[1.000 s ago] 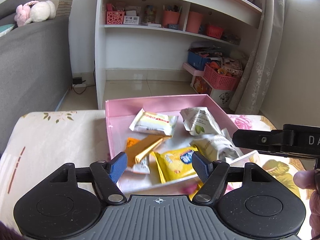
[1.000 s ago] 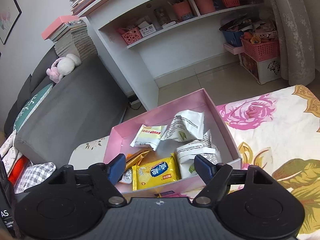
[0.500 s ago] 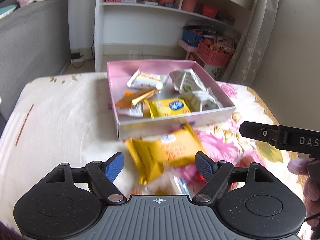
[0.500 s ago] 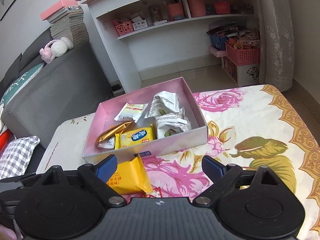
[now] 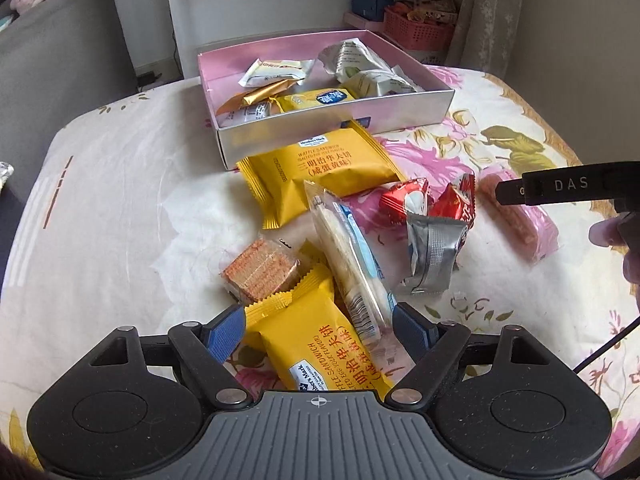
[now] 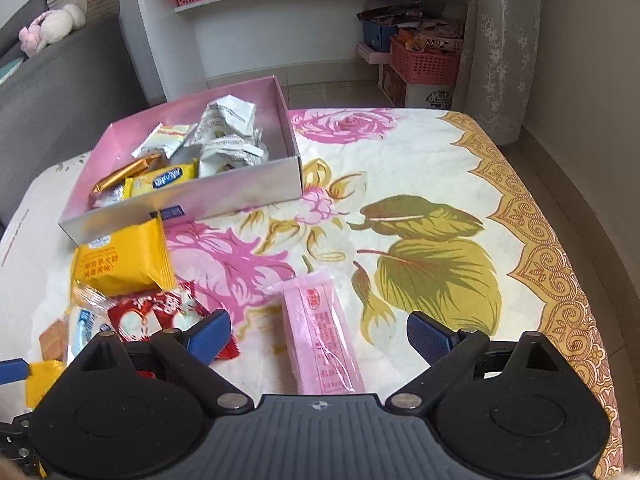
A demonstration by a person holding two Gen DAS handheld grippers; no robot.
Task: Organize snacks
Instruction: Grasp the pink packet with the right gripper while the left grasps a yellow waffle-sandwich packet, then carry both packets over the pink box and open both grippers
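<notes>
Lowering from the pink box [image 5: 336, 128], left gripper [image 5: 318, 330] and right gripper [image 6: 318, 334] had both opened wide, empty. Yellow waffle pack [image 5: 320, 356] and pink bar [image 6: 320, 344] lay between their jaws near the table's front edge; pickups looked next.

Floral-clothed table [image 6: 420, 184]: box [image 6: 224, 196], loose snacks [image 5: 320, 172]

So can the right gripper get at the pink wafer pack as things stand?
Probably yes. The right gripper is open, and the pink wafer pack lies lengthwise between its fingers, alone on the cloth. The red wrappers sit just outside the left finger, seemingly clear.
</notes>
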